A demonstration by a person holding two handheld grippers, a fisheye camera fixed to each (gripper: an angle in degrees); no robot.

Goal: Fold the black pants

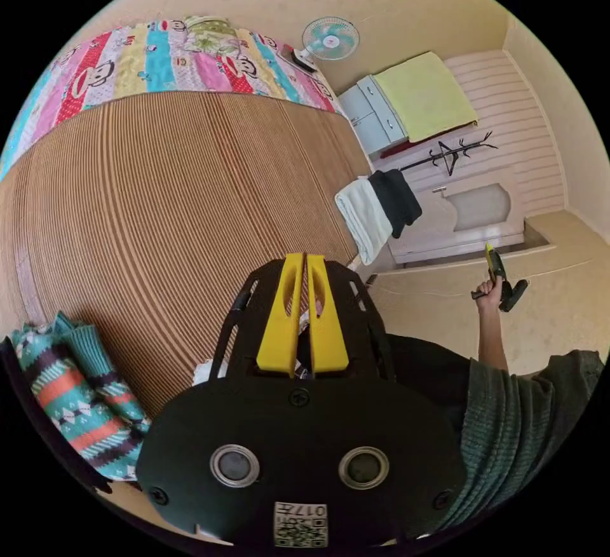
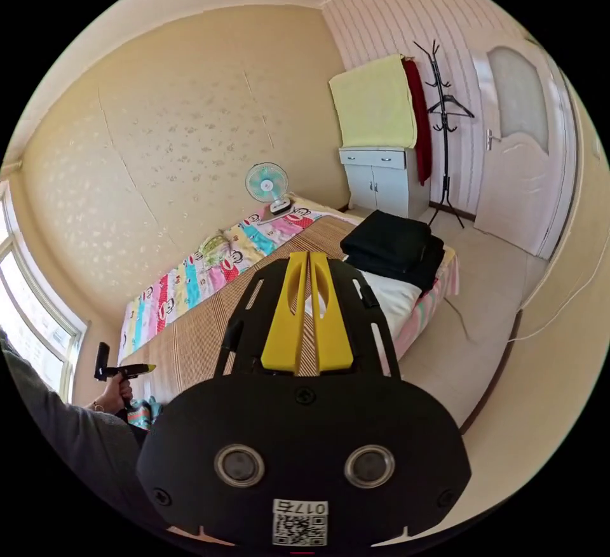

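Closed, empty left gripper (image 1: 304, 265) and right gripper (image 2: 308, 261); folded black pants (image 2: 394, 246) lie beyond, so further handling should preserve the stack.

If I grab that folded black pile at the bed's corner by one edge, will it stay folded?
Probably not. The black pants lie in soft stacked layers, so they would likely flop and unfold. They rest on a white folded cloth near the bed's edge, so pushing may drag both off.

One fan (image 2: 267, 183), one coat rack (image 2: 445, 131), two folded piles: black (image 2: 393, 247), white (image 2: 391, 300).
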